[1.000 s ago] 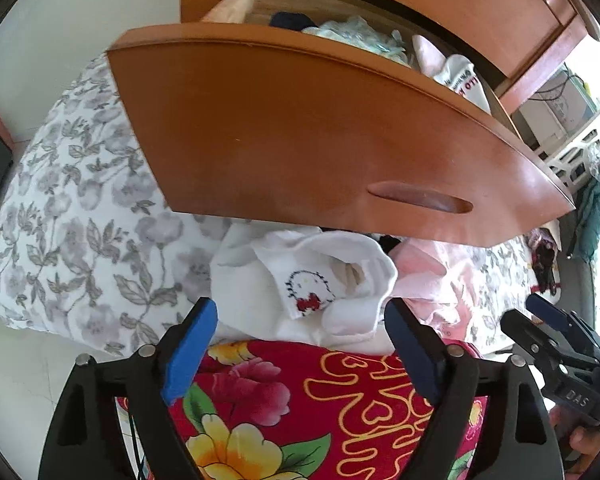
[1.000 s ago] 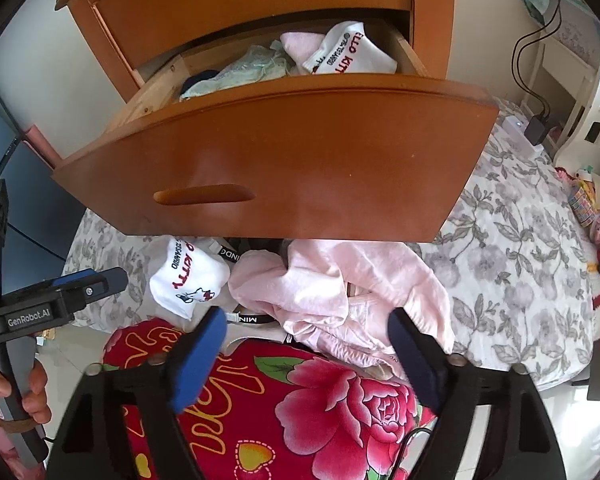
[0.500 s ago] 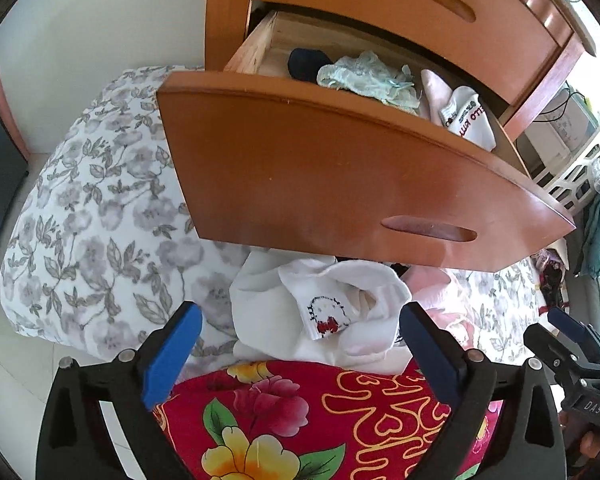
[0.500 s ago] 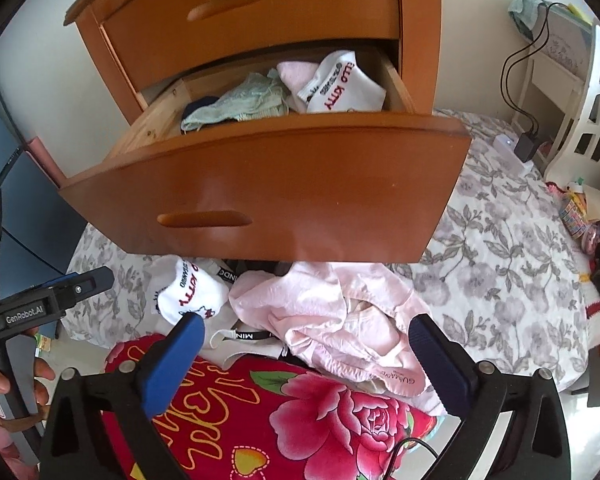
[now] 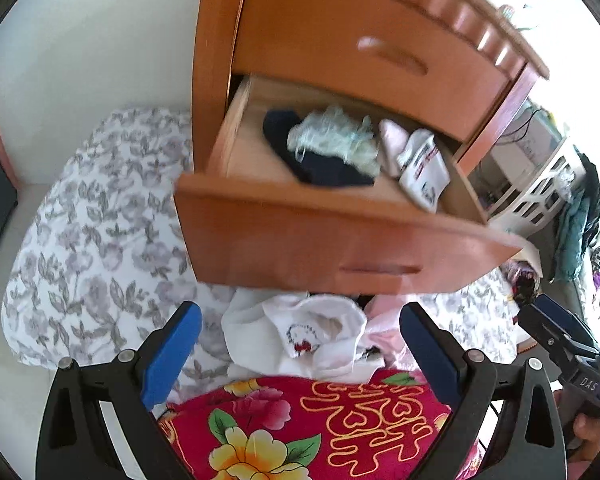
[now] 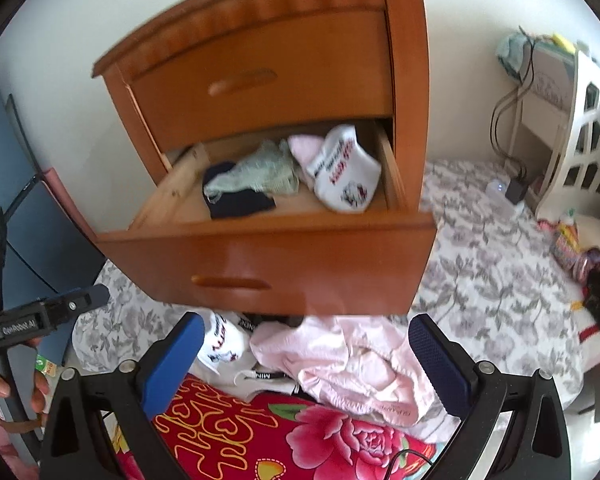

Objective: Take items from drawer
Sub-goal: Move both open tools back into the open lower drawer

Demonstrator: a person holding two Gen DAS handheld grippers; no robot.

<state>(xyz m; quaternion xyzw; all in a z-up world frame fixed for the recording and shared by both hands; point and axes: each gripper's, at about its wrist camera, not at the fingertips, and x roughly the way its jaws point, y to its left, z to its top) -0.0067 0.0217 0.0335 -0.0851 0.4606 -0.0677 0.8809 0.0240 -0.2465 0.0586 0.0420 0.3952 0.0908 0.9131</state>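
The wooden nightstand's lower drawer (image 5: pixel 324 248) (image 6: pixel 268 256) stands pulled out. Inside lie a dark navy garment (image 5: pixel 320 168) (image 6: pixel 240 202), a pale green lacy piece (image 5: pixel 336 140) (image 6: pixel 260 172), a pink item (image 5: pixel 392 144) (image 6: pixel 304 146) and a white printed sock (image 5: pixel 424 176) (image 6: pixel 346 178). Below the drawer front, white clothes (image 5: pixel 308 336) and a pink garment (image 6: pixel 340 356) lie piled on the bed. My left gripper (image 5: pixel 300 344) and right gripper (image 6: pixel 306 358) are both open and empty, held back from the drawer above the pile.
A red floral blanket (image 5: pixel 308 428) (image 6: pixel 260 436) lies nearest me. The grey-leaf bedsheet (image 5: pixel 88 220) (image 6: pixel 492 264) spreads to both sides. A white lattice shelf (image 6: pixel 584 140) with cables stands right. The upper drawer (image 6: pixel 260 80) is closed. A hand (image 6: pixel 4 396) holds the left gripper's handle.
Both grippers have risen and drawn back from the drawer, so its inside now shows from above. Their fingers have spread a little wider. Nothing was grasped.
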